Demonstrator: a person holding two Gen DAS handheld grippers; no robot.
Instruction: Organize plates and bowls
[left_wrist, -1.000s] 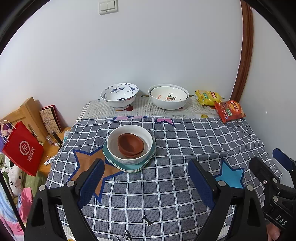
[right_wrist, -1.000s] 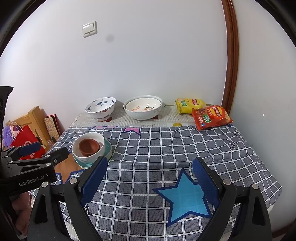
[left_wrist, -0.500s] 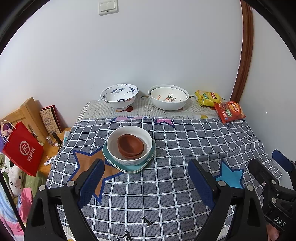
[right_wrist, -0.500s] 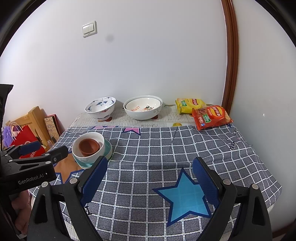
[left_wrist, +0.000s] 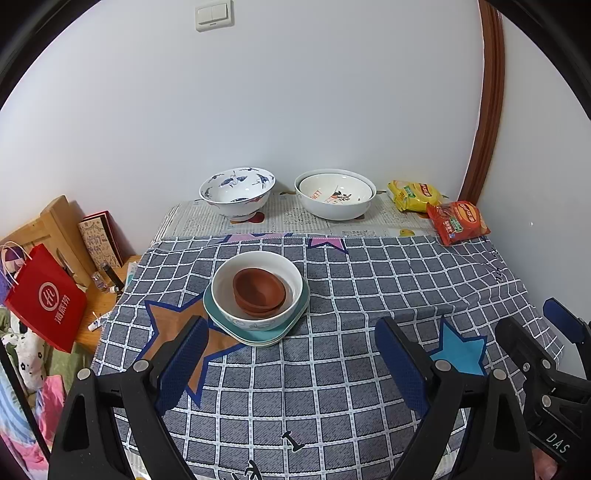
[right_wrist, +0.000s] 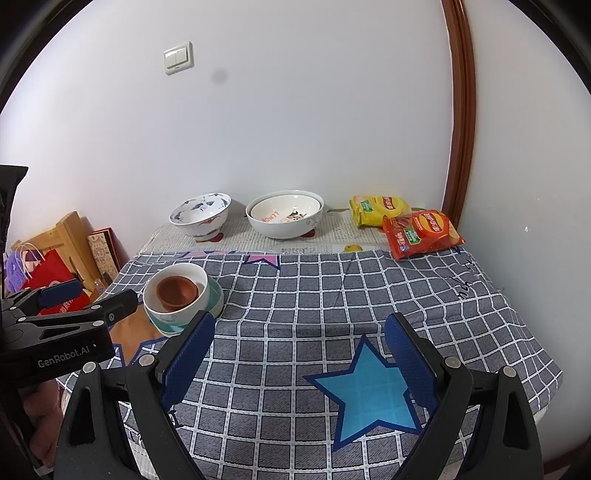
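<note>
Brown clay bowls (left_wrist: 259, 291) sit nested inside a white bowl (left_wrist: 255, 317), which rests on stacked teal plates (left_wrist: 258, 338) on the checked cloth; the stack also shows in the right wrist view (right_wrist: 177, 295). A blue-and-white bowl (left_wrist: 237, 194) and a large white bowl (left_wrist: 335, 199) with a smaller bowl inside stand at the back. My left gripper (left_wrist: 291, 354) is open and empty, just in front of the stack. My right gripper (right_wrist: 299, 347) is open and empty over the cloth's right half, above a blue star.
Yellow (left_wrist: 415, 194) and red (left_wrist: 458, 221) snack bags lie at the back right. A red paper bag (left_wrist: 46, 295) and wooden items stand left of the table. The wall rises close behind the bowls. The left gripper's body (right_wrist: 62, 325) is at the right view's left edge.
Both grippers have drifted very slightly; the bowls and plates have not moved.
</note>
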